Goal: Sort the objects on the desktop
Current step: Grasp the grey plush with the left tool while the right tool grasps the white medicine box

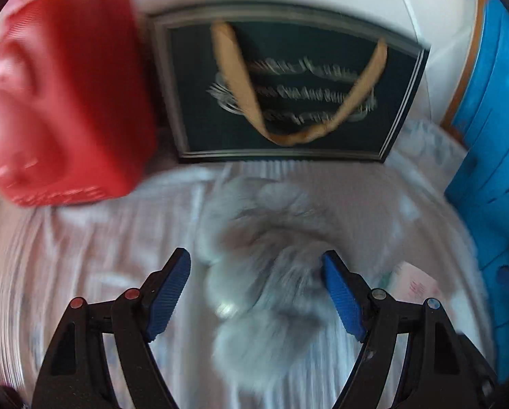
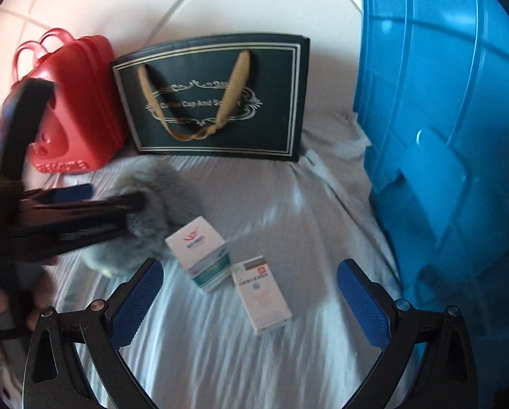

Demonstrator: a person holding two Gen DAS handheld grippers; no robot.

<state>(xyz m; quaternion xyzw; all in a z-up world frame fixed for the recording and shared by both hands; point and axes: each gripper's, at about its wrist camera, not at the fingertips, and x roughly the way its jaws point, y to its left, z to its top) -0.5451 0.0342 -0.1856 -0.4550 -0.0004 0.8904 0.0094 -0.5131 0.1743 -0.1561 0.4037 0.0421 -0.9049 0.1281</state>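
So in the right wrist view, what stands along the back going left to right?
Red plastic case → dark green gift bag with tan handles → blue plastic bin.

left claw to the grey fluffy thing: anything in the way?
Nothing visible. In the left wrist view the grey fluffy thing lies on the cloth directly ahead of the open left claw, already partly between its fingers, though whether the pads touch it is blurred. The red case and dark gift bag stand beyond it.
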